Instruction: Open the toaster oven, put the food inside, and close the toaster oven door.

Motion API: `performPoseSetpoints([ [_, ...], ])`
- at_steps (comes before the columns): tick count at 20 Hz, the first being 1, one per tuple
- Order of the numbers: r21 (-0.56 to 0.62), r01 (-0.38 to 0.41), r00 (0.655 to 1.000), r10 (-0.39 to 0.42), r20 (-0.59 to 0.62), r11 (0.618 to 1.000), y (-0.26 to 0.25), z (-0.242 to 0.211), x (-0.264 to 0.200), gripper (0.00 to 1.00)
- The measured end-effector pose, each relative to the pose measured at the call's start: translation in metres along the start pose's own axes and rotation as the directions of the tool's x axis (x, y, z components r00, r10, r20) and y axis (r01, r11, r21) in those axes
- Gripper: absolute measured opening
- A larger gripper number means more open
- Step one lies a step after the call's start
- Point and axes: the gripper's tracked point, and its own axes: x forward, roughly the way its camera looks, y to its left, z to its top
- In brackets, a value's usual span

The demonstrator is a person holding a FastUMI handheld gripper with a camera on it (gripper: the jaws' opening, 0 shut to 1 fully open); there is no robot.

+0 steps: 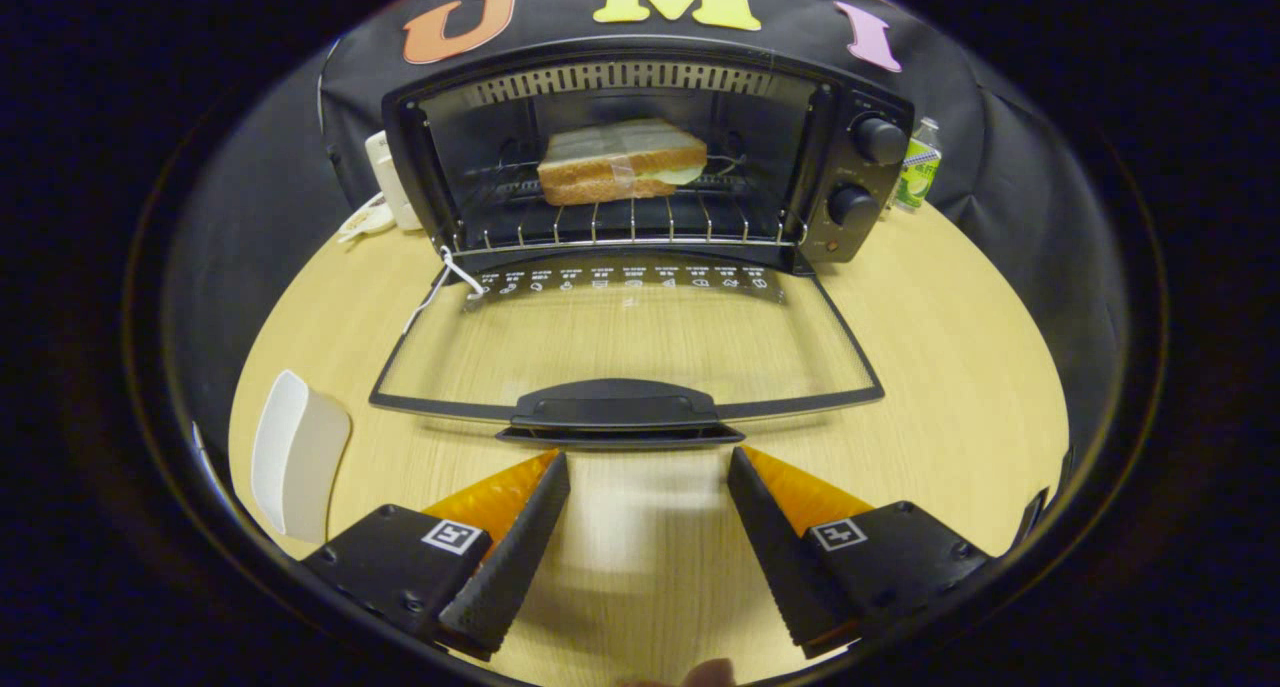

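**Sandwich parked on the rack, door dropped flat, gripper empty**

The toaster oven (640, 157) is seen straight ahead, at the far side of the light wooden surface (950, 367), backed right up against the dark booth wall. Its door (625, 342) is swung all the way down, so the glass panel is laid out flat toward the gripper, with the wood grain visible through it. The door handle (617, 407) is found at the near edge of the panel, just ahead of the fingertips and roughly centred between them, but not touched.

The sandwich (622, 162) is seated on the wire rack (620, 222) inside the oven cavity, about mid-width, well beyond the fingers and past the whole length of the dropped door. It looks to be wrapped in something clear, though that can't be told for sure.

The gripper (648, 459) is held spread wide, with a broad gap of bare wood between the two fingers. Nothing is clamped or carried.

Two knobs (865, 172) are stacked on the oven's panel on the right side. A small bottle (918, 164) with a greenish label is stood just beside that side of the oven. On the other side, a white object (385, 182) is tucked next to the oven wall, and a white cord (440, 282) is trailed near the door hinge. A pale flat plate-like thing (297, 454) is laid on the surface off to the left of the left finger.
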Motion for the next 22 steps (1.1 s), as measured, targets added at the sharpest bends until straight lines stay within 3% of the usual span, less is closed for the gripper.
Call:
performPoseSetpoints([
  [6,0.018,-0.011,1.0,0.011,0.02,1.0,0.0,0.011,-0.022,1.0],
  [12,0.029,-0.047,0.973,0.039,0.228,0.998,-0.003,0.081,-0.084,1.0],
  [16,0.056,-0.088,0.922,0.06,0.384,0.995,0.0,0.164,-0.142,1.0],
  [22,0.055,-0.107,0.8,0.053,0.598,0.993,-0.008,0.246,-0.248,1.0],
])
